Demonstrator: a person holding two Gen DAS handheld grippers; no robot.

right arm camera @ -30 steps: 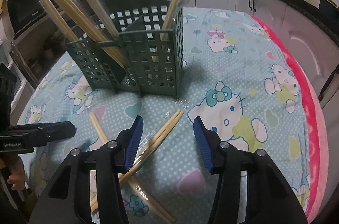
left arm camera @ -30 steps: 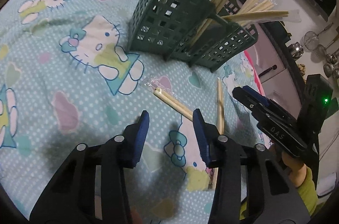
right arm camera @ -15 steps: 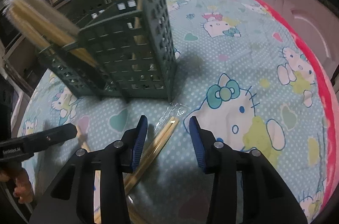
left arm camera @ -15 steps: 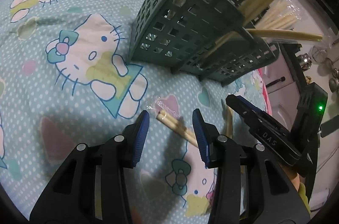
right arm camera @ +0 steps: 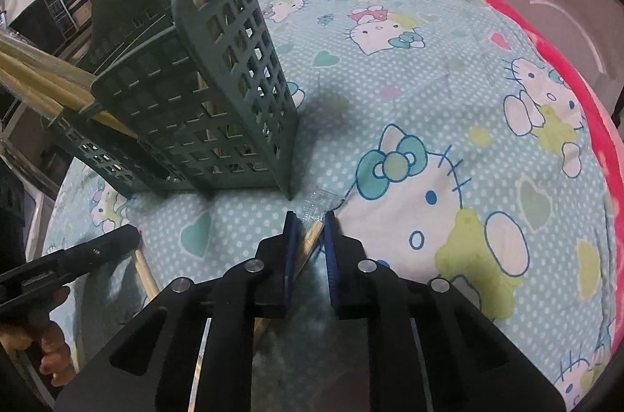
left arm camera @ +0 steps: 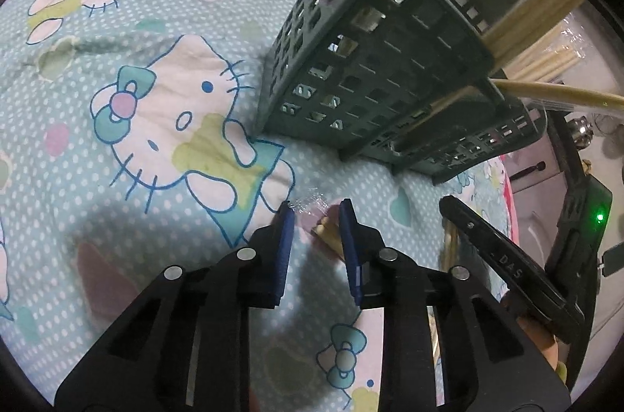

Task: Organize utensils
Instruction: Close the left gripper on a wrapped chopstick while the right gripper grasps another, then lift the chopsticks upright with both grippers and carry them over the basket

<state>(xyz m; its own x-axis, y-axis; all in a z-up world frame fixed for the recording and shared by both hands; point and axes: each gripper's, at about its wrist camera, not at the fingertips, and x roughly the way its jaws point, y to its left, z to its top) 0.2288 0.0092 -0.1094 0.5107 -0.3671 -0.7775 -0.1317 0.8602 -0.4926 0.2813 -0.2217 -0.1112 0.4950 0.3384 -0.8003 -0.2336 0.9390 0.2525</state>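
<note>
chopsticks in a clear wrapper (left arm camera: 327, 229) lie on a pale blue cartoon-cat tablecloth (left arm camera: 117, 146) in the left wrist view, just in front of a dark green slotted utensil holder (left arm camera: 374, 68). their long axis runs from the crinkled wrapper tip, which points up and left toward the holder's near corner, down and right under the right-hand finger. the left gripper (left arm camera: 313, 230) has just been closing; its blue pads straddle the wrapped end, the right pad touching it, with a gap still on the left, so the grip is not yet clenched. more wrapped chopsticks (left arm camera: 546, 10) stand in the holder, leaning out to the right. at the right edge the other gripper comes in side-on, its black arm printed "das" (left arm camera: 511, 265), with a green light beside it.

seen from the right wrist, the right gripper (right arm camera: 310, 232) has also just been closing, and its blue pads stand narrow around a wrapped chopstick pair (right arm camera: 311, 240). this pair runs from its wrapper tip near the holder's (right arm camera: 218, 107) front corner, down and left beneath the left finger. i cannot tell whether the pads already press on it. a bare chopstick (right arm camera: 142, 275) lies to the left, partly under the other gripper's black arm. a hand (right arm camera: 50, 353) grips that tool at the lower left. a pink blanket (right arm camera: 565, 33) edges the cloth on the right.
</note>
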